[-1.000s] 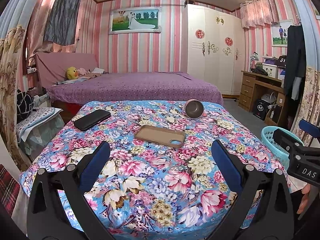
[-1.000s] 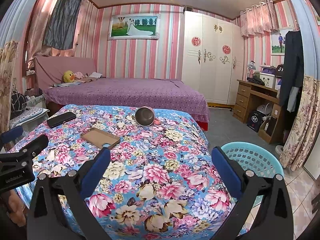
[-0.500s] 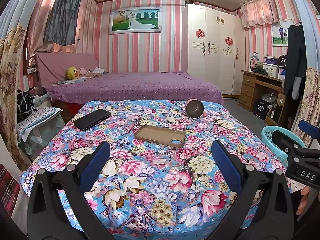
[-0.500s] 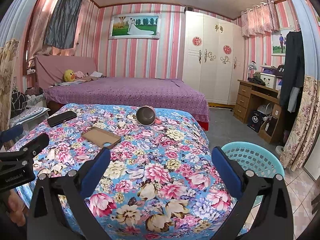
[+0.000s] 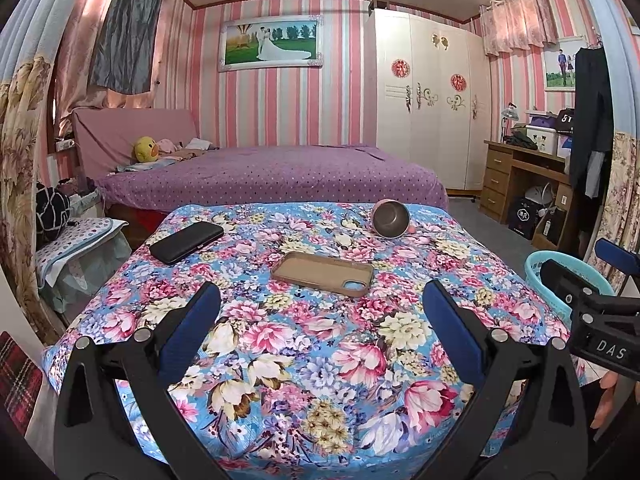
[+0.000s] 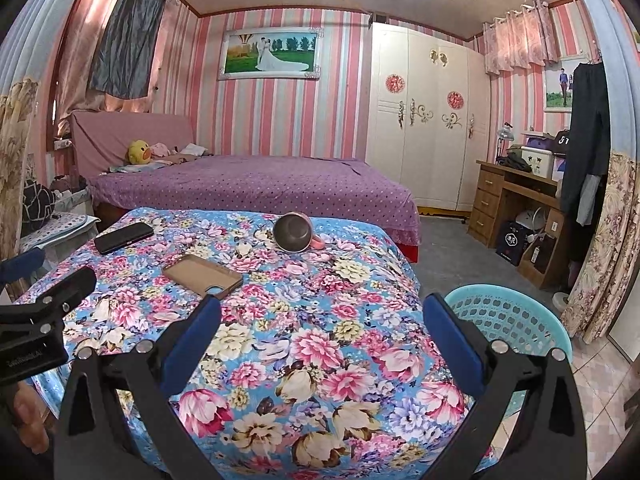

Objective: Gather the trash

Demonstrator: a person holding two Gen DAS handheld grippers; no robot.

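Note:
A brown phone case (image 5: pixel 322 273) lies in the middle of the floral tablecloth (image 5: pixel 304 344); it also shows in the right wrist view (image 6: pixel 203 274). A black wallet-like case (image 5: pixel 186 242) (image 6: pixel 123 237) lies at the far left. A pink cup (image 5: pixel 391 219) (image 6: pixel 295 233) lies tipped on its side at the far edge. A turquoise basket (image 6: pixel 505 320) (image 5: pixel 560 276) stands on the floor right of the table. My left gripper (image 5: pixel 320 316) is open and empty above the near part of the table. My right gripper (image 6: pixel 320 320) is open and empty over the table's near right corner.
A purple bed (image 5: pixel 272 180) stands behind the table. A white wardrobe (image 5: pixel 432 112) and a wooden desk (image 5: pixel 520 184) are at the right. A covered stool (image 5: pixel 76 248) stands left of the table. Floral curtains hang at both sides.
Both grippers have edged slightly forward toward the table; nothing on the table has moved and both stay open.

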